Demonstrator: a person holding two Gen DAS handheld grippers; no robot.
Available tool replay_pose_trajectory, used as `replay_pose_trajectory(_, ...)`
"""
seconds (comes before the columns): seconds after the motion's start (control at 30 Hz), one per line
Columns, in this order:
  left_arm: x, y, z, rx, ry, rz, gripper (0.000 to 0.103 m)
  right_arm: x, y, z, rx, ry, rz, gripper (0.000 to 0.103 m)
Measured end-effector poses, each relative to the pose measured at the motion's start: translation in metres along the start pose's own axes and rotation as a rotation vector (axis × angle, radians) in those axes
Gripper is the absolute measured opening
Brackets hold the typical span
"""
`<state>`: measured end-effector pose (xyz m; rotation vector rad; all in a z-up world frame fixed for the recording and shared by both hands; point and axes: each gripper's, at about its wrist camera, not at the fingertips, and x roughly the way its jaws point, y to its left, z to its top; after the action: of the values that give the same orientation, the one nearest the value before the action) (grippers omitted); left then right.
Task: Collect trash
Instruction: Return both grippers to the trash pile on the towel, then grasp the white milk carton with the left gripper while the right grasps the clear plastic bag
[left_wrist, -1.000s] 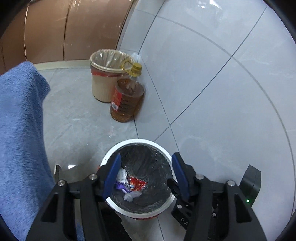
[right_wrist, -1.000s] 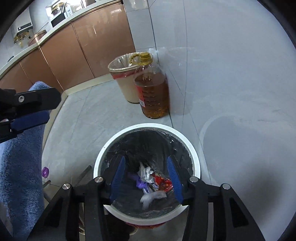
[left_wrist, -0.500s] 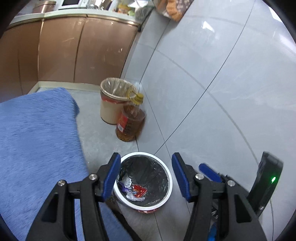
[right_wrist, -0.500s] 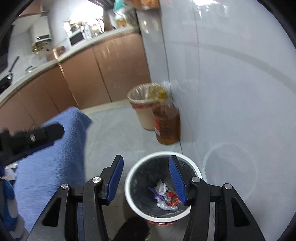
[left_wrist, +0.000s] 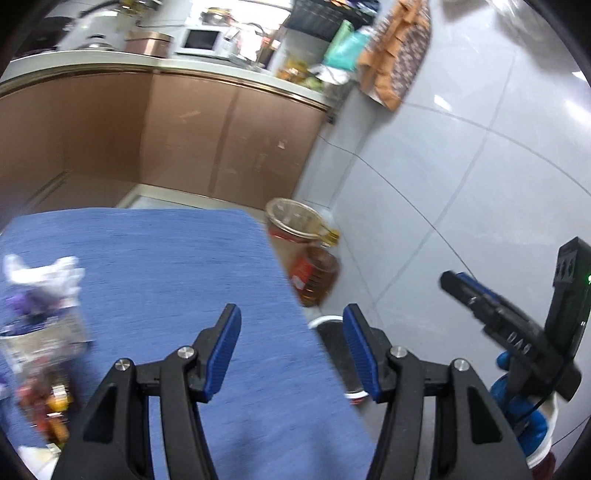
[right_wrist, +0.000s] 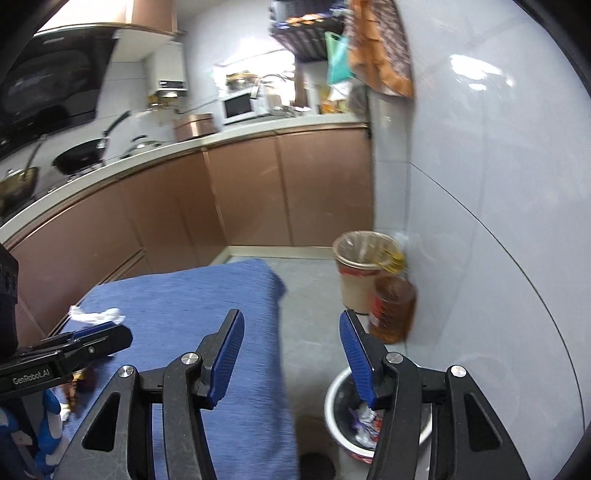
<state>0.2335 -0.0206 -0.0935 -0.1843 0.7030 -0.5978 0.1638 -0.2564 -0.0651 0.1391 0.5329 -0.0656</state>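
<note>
Both grippers are empty, blue fingers spread wide. The left gripper (left_wrist: 291, 350) hangs over a blue cloth-covered surface (left_wrist: 184, 266); the right gripper (right_wrist: 291, 354) sits above that surface's edge. Lower right in the right view, a white bin (right_wrist: 334, 406) on the floor already holds wrappers (right_wrist: 364, 424). More trash (left_wrist: 40, 291), blurred, lies at the left view's left edge, so collecting seems partly done. An oil bottle (right_wrist: 391, 310) and tan bin (right_wrist: 360, 273) stand against the wall, clear of the path.

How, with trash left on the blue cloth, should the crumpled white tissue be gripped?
Pinch the tissue's raised, bunched middle from above, fingers straddling it: it lies loose and crumpled on the cloth, with no firm edge. The open left gripper looks nearer.
</note>
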Motion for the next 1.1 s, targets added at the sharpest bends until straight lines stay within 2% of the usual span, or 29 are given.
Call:
replay_pose_trajectory(0.27, -0.067, 0.096, -0.021, -0.072, -0.085, 0.158, 0.056, 0.005, 0.069, 0.009, -0.090, 0.009, 0.094, 0.053)
replay_pose_trajectory(0.43, -0.100, 0.162, -0.037, -0.132, -0.106, 0.254, 0.055, 0.011, 0.115, 0.001, -0.126, 0.057, 0.201, 0.053)
replay_pose_trajectory(0.57, -0.112, 0.210, -0.045, -0.205, -0.091, 0.283, 0.055, 0.034, 0.150, -0.009, -0.140, 0.136, 0.318, 0.053)
replay_pose_trajectory(0.7, -0.104, 0.240, -0.045, -0.270, -0.050, 0.253, 0.055, 0.061, 0.185, -0.022, -0.141, 0.227, 0.456, 0.053)
replay_pose_trajectory(0.73, -0.098, 0.249, -0.044, -0.296, -0.031, 0.225, 0.055, 0.067, 0.193, -0.025, -0.135, 0.253, 0.491, 0.053)
replay_pose_trajectory(0.87, -0.074, 0.263, -0.040, -0.363, 0.029, 0.179, 0.055, 0.095, 0.218, -0.041, -0.096, 0.349, 0.584, 0.053)
replay_pose_trajectory(1.1, -0.035, 0.275, -0.036, -0.444, 0.103, 0.258, 0.055, 0.139, 0.244, -0.064, -0.041, 0.499, 0.675, 0.053)
